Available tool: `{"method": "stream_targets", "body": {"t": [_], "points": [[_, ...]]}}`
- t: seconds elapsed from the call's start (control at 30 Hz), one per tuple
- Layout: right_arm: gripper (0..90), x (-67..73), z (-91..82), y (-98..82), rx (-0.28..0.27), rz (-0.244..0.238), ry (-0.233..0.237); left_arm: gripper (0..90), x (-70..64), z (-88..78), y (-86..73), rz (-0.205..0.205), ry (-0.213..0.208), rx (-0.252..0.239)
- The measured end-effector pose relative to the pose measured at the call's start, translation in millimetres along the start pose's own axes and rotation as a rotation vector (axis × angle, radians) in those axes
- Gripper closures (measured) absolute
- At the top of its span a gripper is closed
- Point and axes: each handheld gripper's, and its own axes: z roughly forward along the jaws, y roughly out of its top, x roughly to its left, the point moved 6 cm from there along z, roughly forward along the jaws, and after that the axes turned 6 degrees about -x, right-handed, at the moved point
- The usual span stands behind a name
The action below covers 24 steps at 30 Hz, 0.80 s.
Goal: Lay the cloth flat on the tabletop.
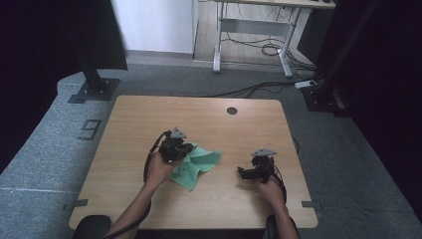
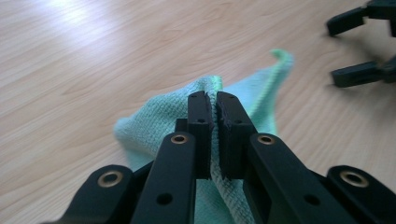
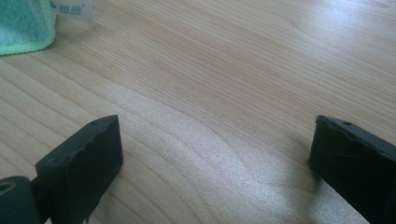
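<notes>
Wooden table (image 1: 149, 114), left gripper (image 2: 213, 116) jaws pinching green cloth (image 2: 154, 123), right gripper (image 3: 210, 154) jaws spread.

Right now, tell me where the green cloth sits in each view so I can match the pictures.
High view: the green cloth lies on the table just left of centre, beside the left tongs.
Left gripper view: centre, a fold pinched between the shut jaws, the rest spreading behind them.
Right gripper view: one corner in the top left, far from the open right tongs.
Shared landmark: the light wood tabletop.
</notes>
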Motion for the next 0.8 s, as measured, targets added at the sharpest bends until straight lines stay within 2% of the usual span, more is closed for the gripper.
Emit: {"method": "stream_targets", "body": {"t": [0.1, 0.2, 0.23, 0.27, 0.3, 0.37, 0.43, 0.47, 0.5, 0.53, 0.57, 0.63, 0.73, 0.8], "points": [[2.3, 0.1, 0.1, 0.0, 0.0, 0.001, -0.001, 83.7, 14.6, -4.0, -6.7, -0.02, 0.031, 0.003], [2.1, 0.4, 0.1, 0.0, 0.001, 0.001, -0.001, 83.3, 22.3, -6.3, -10.4, -0.029, 0.046, 0.006], [2.1, 0.3, 0.1, 0.0, 0.001, 0.001, -0.002, 83.2, 30.1, -8.5, -14.5, -0.038, 0.063, 0.01], [2.1, 0.3, 0.1, 0.0, 0.001, 0.001, -0.002, 82.9, 30.1, -8.5, -14.5, -0.038, 0.063, 0.01], [2.1, 0.4, 0.1, 0.0, 0.001, 0.001, -0.002, 82.7, 38.3, -10.6, -19.0, -0.047, 0.08, 0.015], [2.0, 0.5, 0.1, 0.0, 0.001, 0.002, -0.002, 81.9, 42.4, -11.5, -21.7, -0.053, 0.092, 0.018], [2.1, 0.5, 0.1, 0.0, 0.001, 0.002, -0.003, 79.5, 56.5, -14.7, -31.4, -0.067, 0.126, 0.033], [2.1, 0.5, 0.1, 0.0, 0.001, 0.002, -0.003, 76.0, 56.5, -14.7, -31.4, -0.067, 0.126, 0.033], [2.1, 0.5, 0.1, 0.0, 0.001, 0.002, -0.003, 70.6, 66.1, -17.4, -37.9, -0.078, 0.163, 0.038], [2.1, 0.5, 0.1, 0.0, 0.001, 0.002, -0.003, 65.0, 66.1, -17.4, -37.9, -0.078, 0.163, 0.038], [2.0, 0.5, 0.1, 0.0, 0.001, 0.002, -0.003, 59.9, 73.2, -22.2, -42.4, -0.076, 0.193, 0.04], [2.0, 0.5, 0.2, 0.0, 0.001, 0.003, -0.003, 51.4, 76.5, -28.4, -43.4, -0.07, 0.21, 0.027], [1.9, 0.7, 0.3, 0.1, 0.001, 0.004, -0.005, 43.1, 76.2, -34.3, -41.8, -0.061, 0.205, 0.012], [1.8, 0.7, 0.4, 0.1, 0.001, 0.004, -0.005, 41.4, 72.1, -38.7, -39.8, -0.043, 0.19, -0.001]]}}
